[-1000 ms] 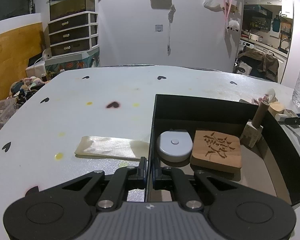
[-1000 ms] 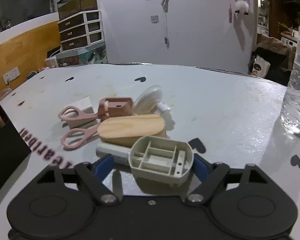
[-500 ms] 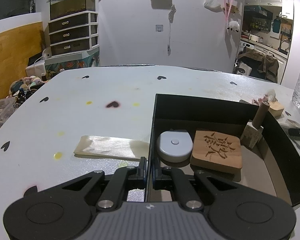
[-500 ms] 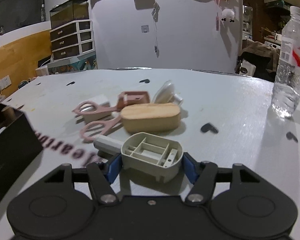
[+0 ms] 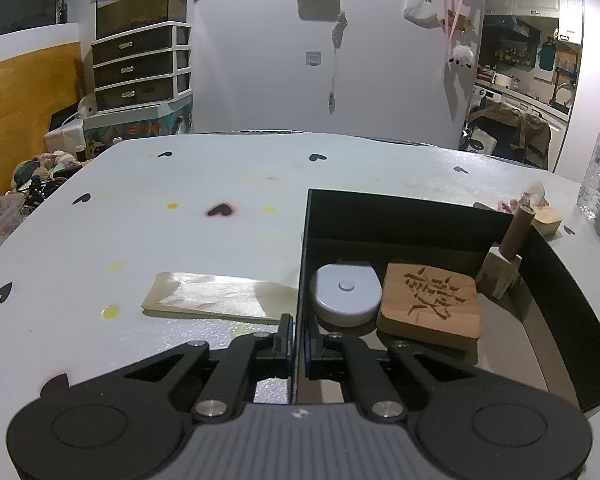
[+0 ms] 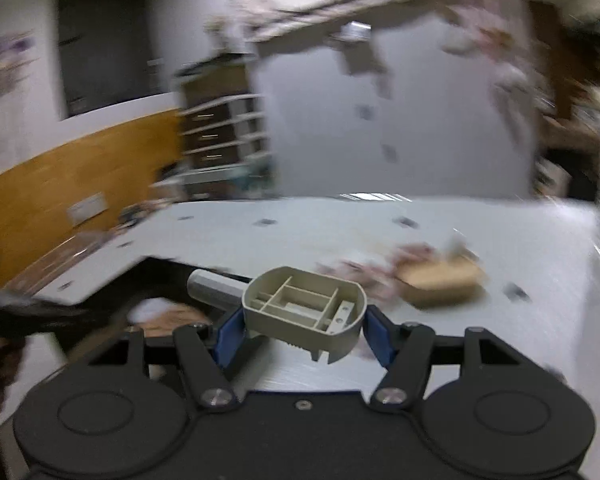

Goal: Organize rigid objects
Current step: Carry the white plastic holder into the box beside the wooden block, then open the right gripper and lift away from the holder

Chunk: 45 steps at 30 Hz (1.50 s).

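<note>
On a white table (image 5: 180,240) dotted with small black hearts, a black open-topped rectangular box (image 5: 420,216) is seen through the left wrist camera. The left gripper (image 5: 296,340) is clamped onto the box's near-left wall, one finger outside and one inside the thin black panel. Inside the box, a round grey tape-measure case (image 5: 346,294) lies beside a square wooden block carved with a Chinese character (image 5: 432,306), the two touching or nearly so. A pale wooden mallet-like piece with a brown cylindrical handle (image 5: 506,260) leans tilted in the far right corner. Just outside the clamped wall, a flat cream-coloured rectangular sheet (image 5: 216,298) lies on the table.

Through the right wrist camera, heavily blurred, the right gripper (image 6: 304,330) is shown with its blue-padded fingers (image 6: 230,332) pressed against both sides of a beige plastic ribbed housing with a grey stub handle (image 6: 304,308), which is held above the table by the box's (image 6: 160,276) edge. Further back on the table, a rounded oblong wooden block (image 6: 440,284) and blurred pink items (image 6: 380,270) can be made out.
</note>
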Each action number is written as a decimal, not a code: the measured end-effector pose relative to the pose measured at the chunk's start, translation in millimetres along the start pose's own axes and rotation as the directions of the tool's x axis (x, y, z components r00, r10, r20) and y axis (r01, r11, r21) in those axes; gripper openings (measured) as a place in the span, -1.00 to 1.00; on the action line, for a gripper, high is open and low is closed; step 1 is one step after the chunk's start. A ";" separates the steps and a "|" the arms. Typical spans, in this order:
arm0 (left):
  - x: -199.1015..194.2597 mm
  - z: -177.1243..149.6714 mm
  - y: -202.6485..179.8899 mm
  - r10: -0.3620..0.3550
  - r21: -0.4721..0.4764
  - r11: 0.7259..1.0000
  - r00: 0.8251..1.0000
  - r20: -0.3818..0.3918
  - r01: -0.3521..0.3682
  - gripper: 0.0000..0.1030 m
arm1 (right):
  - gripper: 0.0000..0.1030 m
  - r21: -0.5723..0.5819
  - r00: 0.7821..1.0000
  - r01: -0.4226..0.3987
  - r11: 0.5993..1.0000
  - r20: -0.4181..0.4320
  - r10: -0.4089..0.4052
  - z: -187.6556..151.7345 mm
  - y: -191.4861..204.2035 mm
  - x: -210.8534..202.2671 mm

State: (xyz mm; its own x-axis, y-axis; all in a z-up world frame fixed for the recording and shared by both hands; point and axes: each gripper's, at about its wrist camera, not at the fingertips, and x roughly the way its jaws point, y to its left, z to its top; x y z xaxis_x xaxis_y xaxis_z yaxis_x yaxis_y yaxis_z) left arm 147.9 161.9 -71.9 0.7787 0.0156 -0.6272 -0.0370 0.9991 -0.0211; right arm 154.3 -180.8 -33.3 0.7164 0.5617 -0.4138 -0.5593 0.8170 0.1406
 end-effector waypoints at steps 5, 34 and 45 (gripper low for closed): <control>-0.3 -0.3 1.5 -0.009 -0.005 1.000 1.000 0.005 0.009 -0.91 | 0.27 -0.346 0.979 -0.197 0.917 -0.124 0.163 18.3 58.8 11.4; -0.3 -1.1 3.6 -0.028 -0.004 1.000 1.000 0.010 0.028 -0.90 | 0.73 -0.690 0.849 -0.421 0.589 -0.528 -0.011 23.9 104.4 101.5; 0.2 -0.9 3.7 -0.026 -0.004 1.000 1.000 0.008 0.026 -0.90 | 0.78 -0.625 0.882 -0.316 0.714 -0.471 -0.023 24.1 98.3 87.0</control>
State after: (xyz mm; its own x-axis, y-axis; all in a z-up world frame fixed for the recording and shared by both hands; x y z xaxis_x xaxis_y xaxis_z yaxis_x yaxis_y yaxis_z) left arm 147.3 165.5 -72.8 0.7847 -0.0098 -0.6198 -0.0195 0.9990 -0.0404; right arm 171.7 -48.4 -33.9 0.4481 0.4149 -0.7919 -0.8861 0.3239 -0.3316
